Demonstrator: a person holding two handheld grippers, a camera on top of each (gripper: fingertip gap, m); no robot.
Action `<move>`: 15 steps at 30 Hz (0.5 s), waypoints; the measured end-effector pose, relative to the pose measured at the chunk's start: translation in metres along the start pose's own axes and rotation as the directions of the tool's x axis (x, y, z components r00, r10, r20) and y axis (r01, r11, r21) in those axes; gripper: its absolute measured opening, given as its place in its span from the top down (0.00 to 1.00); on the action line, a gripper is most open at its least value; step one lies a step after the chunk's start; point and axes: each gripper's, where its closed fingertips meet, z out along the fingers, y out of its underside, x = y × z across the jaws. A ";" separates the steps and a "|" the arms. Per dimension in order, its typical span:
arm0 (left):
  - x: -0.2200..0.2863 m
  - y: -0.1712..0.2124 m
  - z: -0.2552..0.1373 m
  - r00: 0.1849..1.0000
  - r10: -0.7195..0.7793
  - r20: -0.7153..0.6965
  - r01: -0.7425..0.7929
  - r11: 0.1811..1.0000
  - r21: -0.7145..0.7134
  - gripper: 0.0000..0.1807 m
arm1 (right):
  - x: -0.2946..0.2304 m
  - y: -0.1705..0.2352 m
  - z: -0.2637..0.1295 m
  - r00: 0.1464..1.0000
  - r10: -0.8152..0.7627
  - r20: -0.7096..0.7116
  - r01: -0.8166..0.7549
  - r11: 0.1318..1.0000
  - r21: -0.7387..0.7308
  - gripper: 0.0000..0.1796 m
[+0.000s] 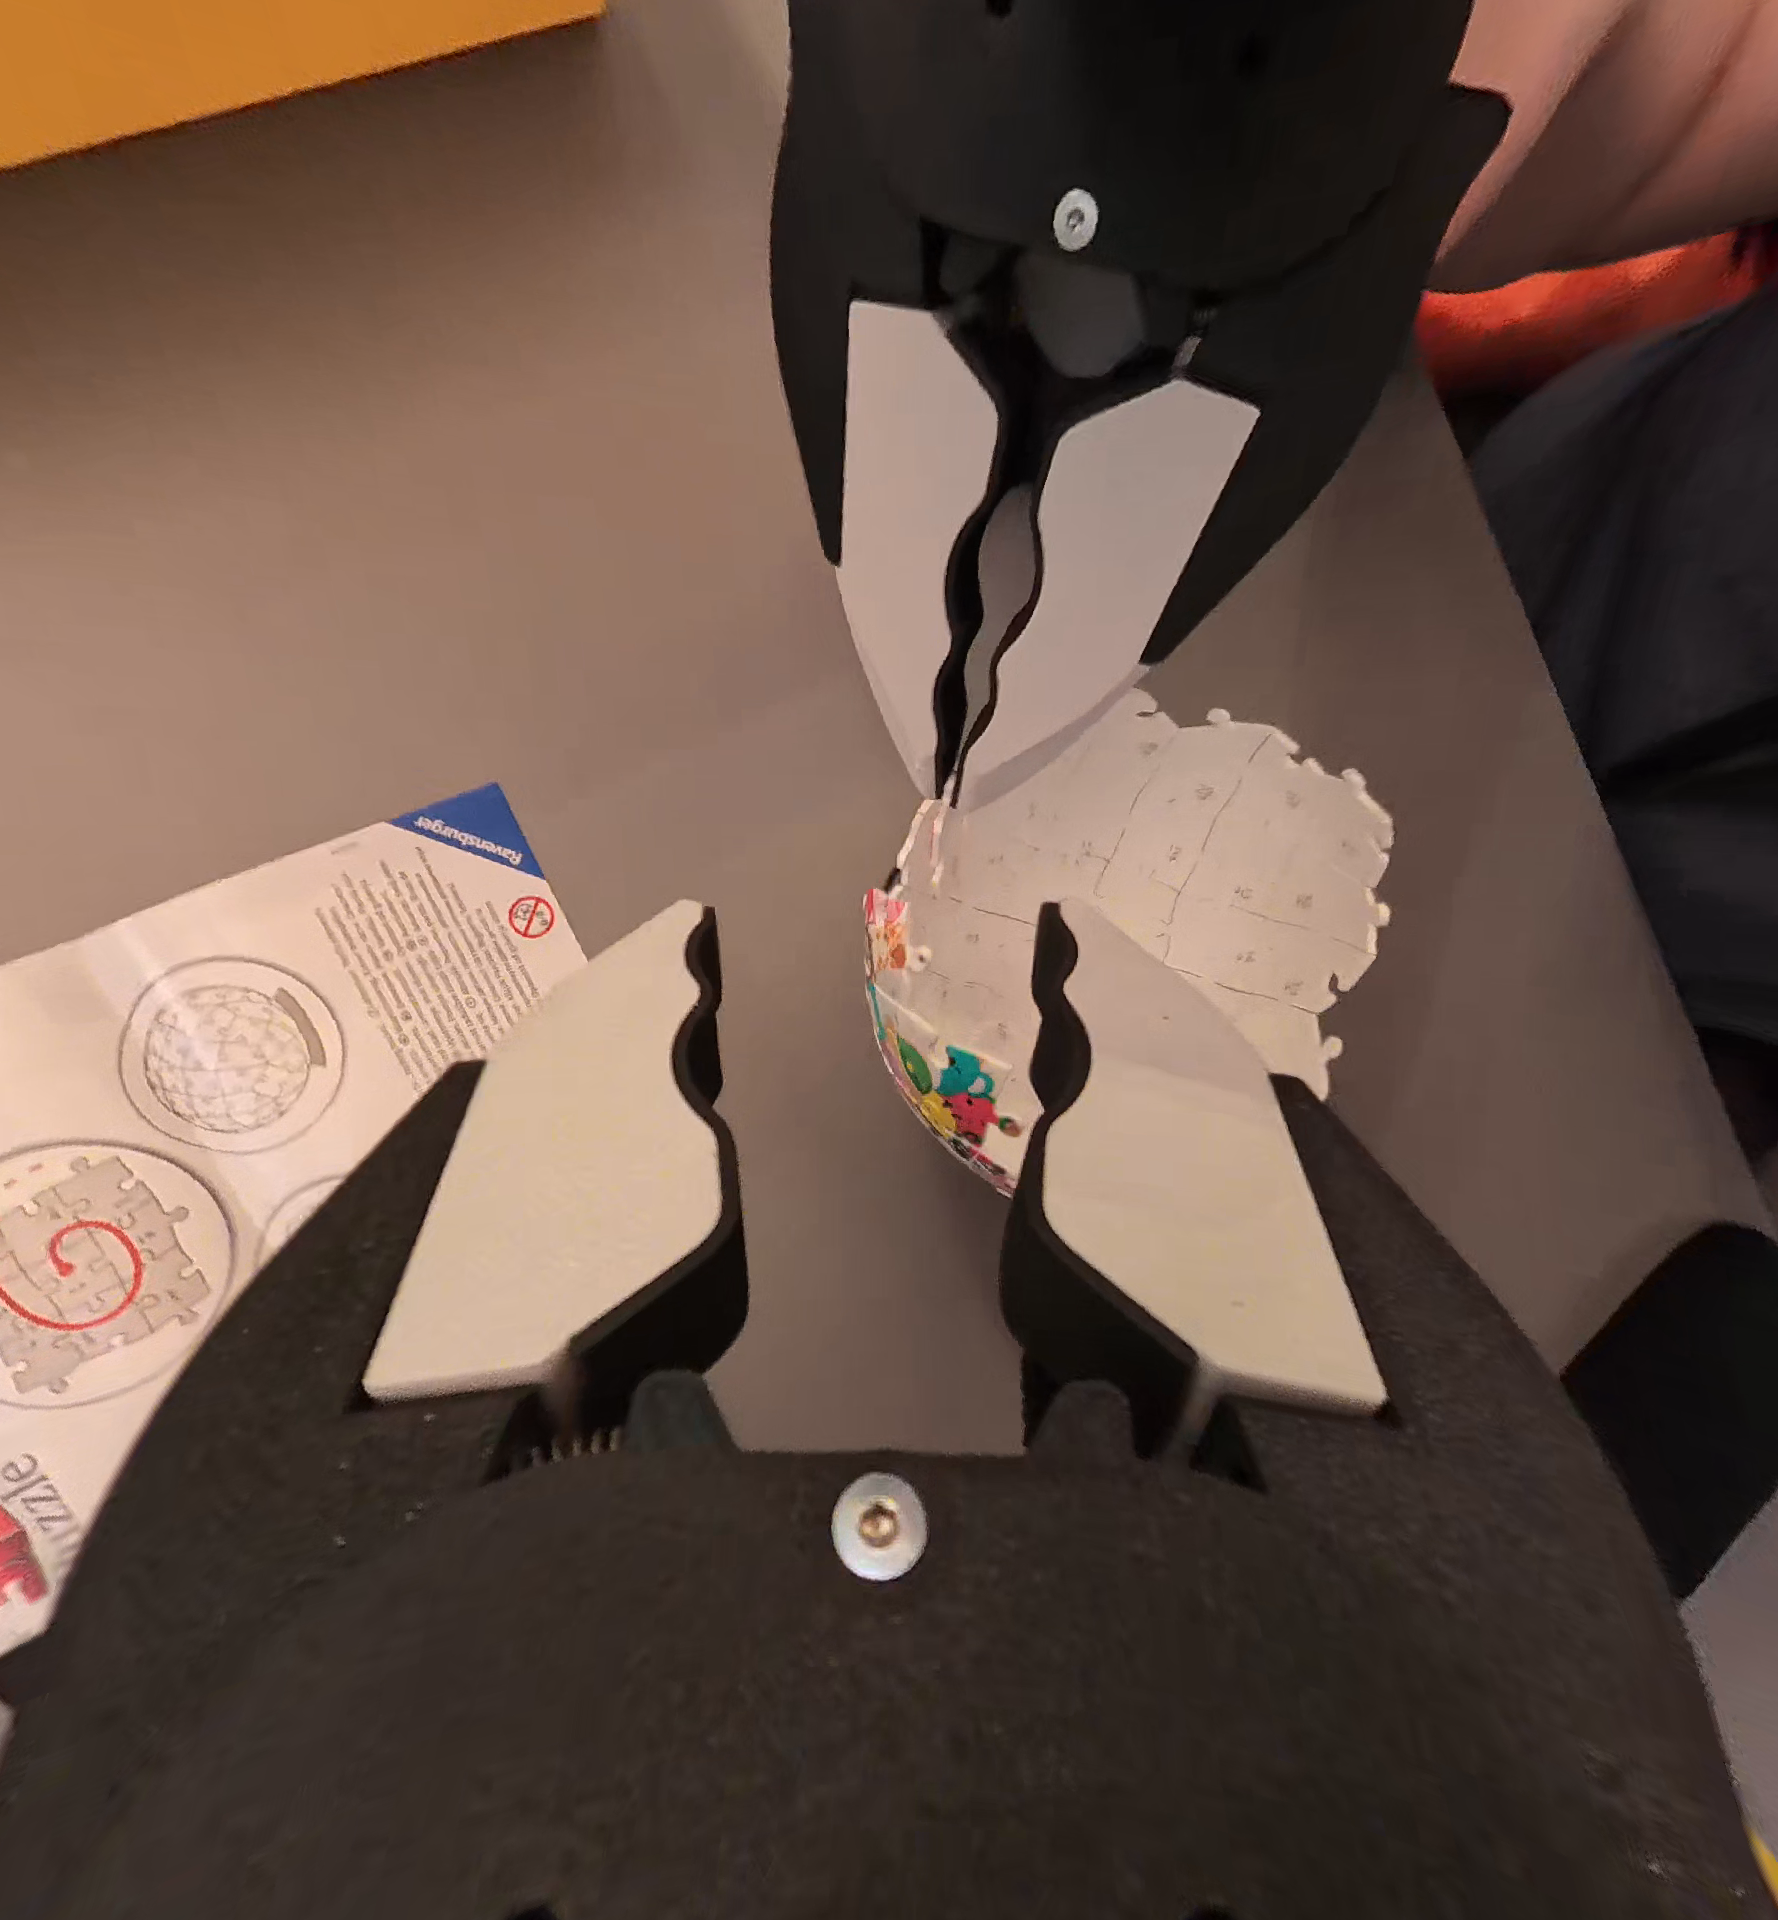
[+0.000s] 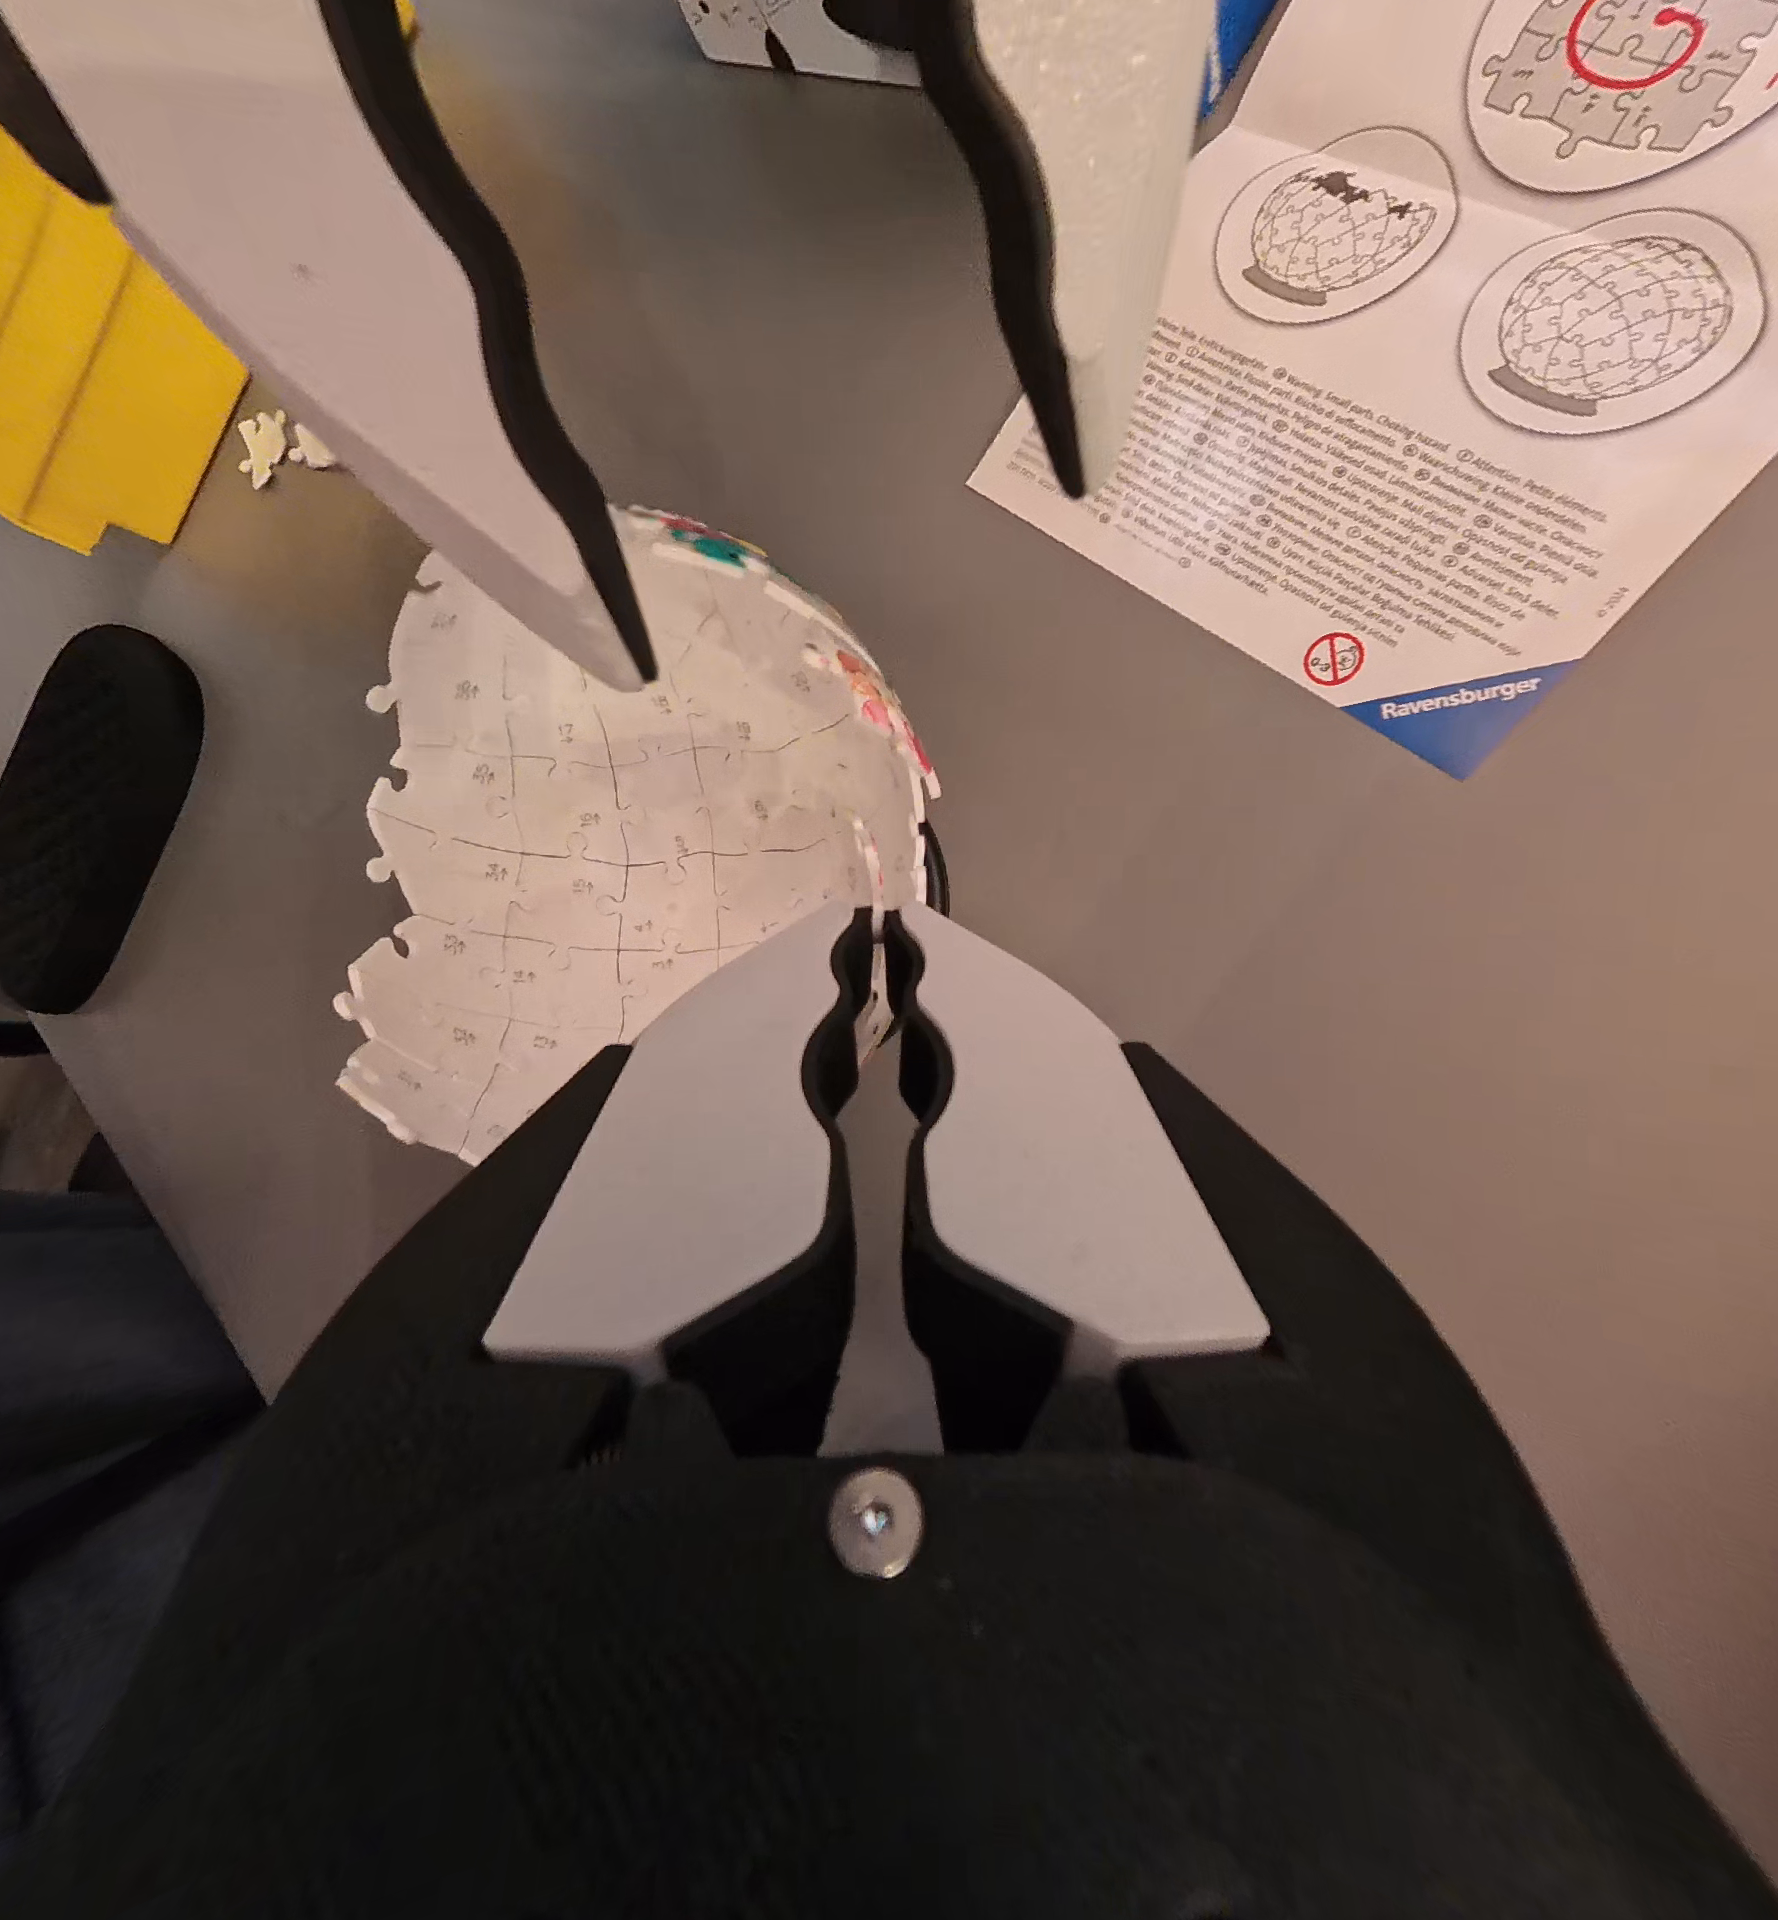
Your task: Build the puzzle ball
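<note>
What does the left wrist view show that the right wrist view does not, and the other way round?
Only the left wrist view: an orange surface at the table's far edge and a person's hand.

Only the right wrist view: a yellow box and a loose puzzle piece.

Both: the half-built puzzle ball, the instruction sheet, the open left gripper and the right gripper pinching the ball's rim.

A grey desk [image 2: 1280,1039] carries the half-built puzzle ball [image 2: 604,831], a printed instruction sheet [image 2: 1487,436], a loose puzzle piece [image 2: 267,447] and a yellow box [image 2: 54,343].
</note>
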 end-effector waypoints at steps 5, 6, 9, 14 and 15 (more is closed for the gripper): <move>-0.006 0.003 0.004 0.999 0.042 0.002 -0.041 0.992 -0.116 0.67 | 0.001 0.001 0.002 1.000 0.029 0.007 -0.029 0.999 0.024 0.98; -0.007 0.002 0.005 0.999 0.045 -0.002 -0.045 0.990 -0.134 0.67 | 0.002 0.000 0.002 1.000 0.031 0.003 -0.031 0.999 0.027 0.98; -0.007 0.004 0.011 0.998 0.052 -0.030 -0.056 0.979 -0.194 0.69 | 0.003 -0.004 0.004 1.000 0.025 -0.006 -0.025 0.998 0.056 0.98; -0.002 0.009 0.024 0.994 0.062 -0.091 -0.083 0.966 -0.246 0.72 | 0.006 -0.007 0.003 0.999 0.007 -0.039 -0.003 0.997 0.081 0.98; -0.002 0.008 0.026 0.993 0.067 -0.100 -0.090 0.965 -0.248 0.74 | 0.006 -0.006 0.003 0.999 0.004 -0.032 -0.001 0.997 0.078 0.98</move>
